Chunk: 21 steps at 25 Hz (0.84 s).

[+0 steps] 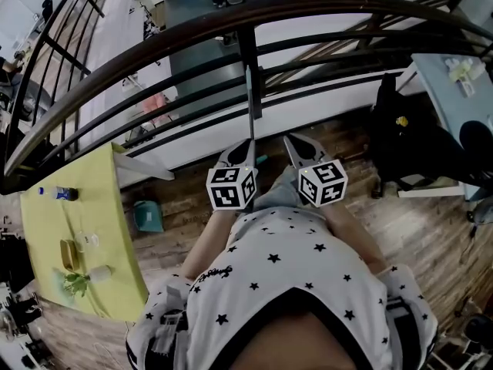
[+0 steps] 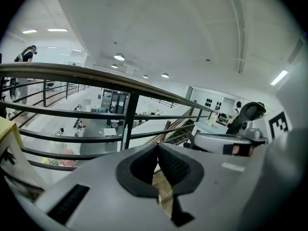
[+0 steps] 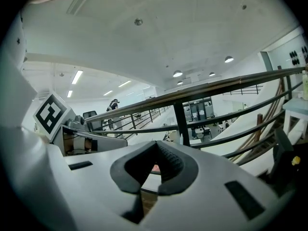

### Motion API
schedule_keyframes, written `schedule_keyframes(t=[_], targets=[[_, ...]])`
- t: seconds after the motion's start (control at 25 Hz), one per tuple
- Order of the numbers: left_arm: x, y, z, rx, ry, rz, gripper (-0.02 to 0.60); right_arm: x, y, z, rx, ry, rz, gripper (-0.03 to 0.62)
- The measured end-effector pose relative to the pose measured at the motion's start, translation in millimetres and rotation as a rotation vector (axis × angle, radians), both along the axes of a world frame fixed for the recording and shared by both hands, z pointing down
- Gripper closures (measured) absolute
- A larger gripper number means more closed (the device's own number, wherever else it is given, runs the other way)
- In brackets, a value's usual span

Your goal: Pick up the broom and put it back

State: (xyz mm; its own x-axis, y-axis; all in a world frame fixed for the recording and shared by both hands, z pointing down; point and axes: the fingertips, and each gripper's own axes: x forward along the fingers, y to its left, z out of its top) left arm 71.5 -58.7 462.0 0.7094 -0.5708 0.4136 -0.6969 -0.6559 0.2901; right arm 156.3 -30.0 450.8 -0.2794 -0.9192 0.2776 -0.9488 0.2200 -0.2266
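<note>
One broom [image 1: 249, 110]: only thin grey handle shows, upright against dark railing post [image 1: 248, 52], long axis vertical, lower end lost behind left gripper [image 1: 249, 143] tip. Wood-plank floor [image 1: 192, 199]; curved railing [image 1: 154, 45] overlooks lower hall. Yellow-green counter [image 1: 46, 230] at left, teal bin [image 1: 146, 216] on floor beside it, dark chair [image 1: 404, 141] at right. Left gripper clenched, empty. Right gripper [image 1: 290, 140] also clenched, empty, just beside left.

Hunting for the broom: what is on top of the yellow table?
On the yellow table: a blue-capped bottle, a small yellow item, a white bottle and something green. No broom shows; the handrail covers its far edge.
</note>
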Motion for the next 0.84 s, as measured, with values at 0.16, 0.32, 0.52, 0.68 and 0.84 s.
schedule_keyframes(t=[0.16,0.32,0.52,0.68,0.84], targets=[[-0.1,-0.7,3.1,-0.006,-0.009,0.001,0.569,-0.1,1.6,1.9,-0.001,0.009,0.0,0.601],[-1.7,-0.4,5.2,-0.016,-0.01,-0.001,0.569,0.7,1.6,1.5,0.001,0.006,0.003,0.6],[-2.2,0.3,6.4,-0.021,-0.008,0.0,0.569,-0.1,2.7,2.1,0.001,0.003,-0.004,0.602],[-2.0,1.0,6.6,-0.02,-0.009,0.002,0.569,-1.7,3.2,2.5,0.002,0.003,-0.008,0.602],[-2.6,0.7,8.1,-0.021,-0.01,0.0,0.569,-2.6,3.0,2.9,0.007,0.004,-0.01,0.602]])
